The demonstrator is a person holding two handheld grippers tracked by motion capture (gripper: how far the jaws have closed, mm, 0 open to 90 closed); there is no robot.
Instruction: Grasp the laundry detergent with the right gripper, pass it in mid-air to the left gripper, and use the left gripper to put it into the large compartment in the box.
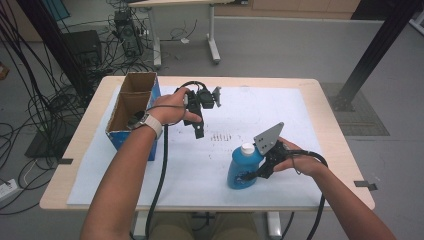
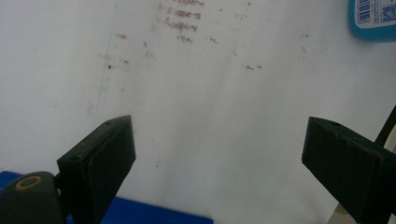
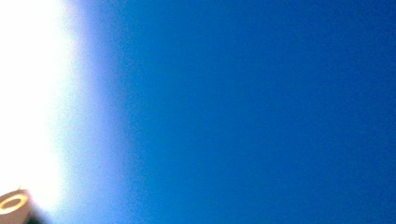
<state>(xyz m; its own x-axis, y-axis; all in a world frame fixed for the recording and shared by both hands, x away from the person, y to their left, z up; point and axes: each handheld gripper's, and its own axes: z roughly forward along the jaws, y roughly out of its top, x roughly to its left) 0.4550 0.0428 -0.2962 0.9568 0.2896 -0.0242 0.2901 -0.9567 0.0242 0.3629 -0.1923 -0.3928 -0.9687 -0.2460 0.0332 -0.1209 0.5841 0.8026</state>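
White paper covers my counter (image 1: 310, 130), with grey floor and a tangle of cables beyond its far edge. On that paper, near the front and a little right of centre, stands the blue bottle (image 1: 242, 167), upright, its white cap (image 1: 247, 148) on top, so its long axis runs straight up from the counter. My right claw (image 1: 252, 175) comes at it from the right side and sits low on the body; the right gripper view is blue plastic from edge to edge, and I read the jaws as clamped onto the bottle. My left claw (image 1: 199, 131) hangs well apart from it, up and to the left, just beside the open cardboard box (image 1: 131, 107) with the blue sides. In the left gripper view its 2 jaws stand wide with nothing between them, bare paper below and a corner of the bottle's label (image 2: 373, 18) at the far top right. So the bottle lies toward my left from the gripping hand, the box farther that same way. I judge the lift must go straight up along the bottle's axis before any carry.
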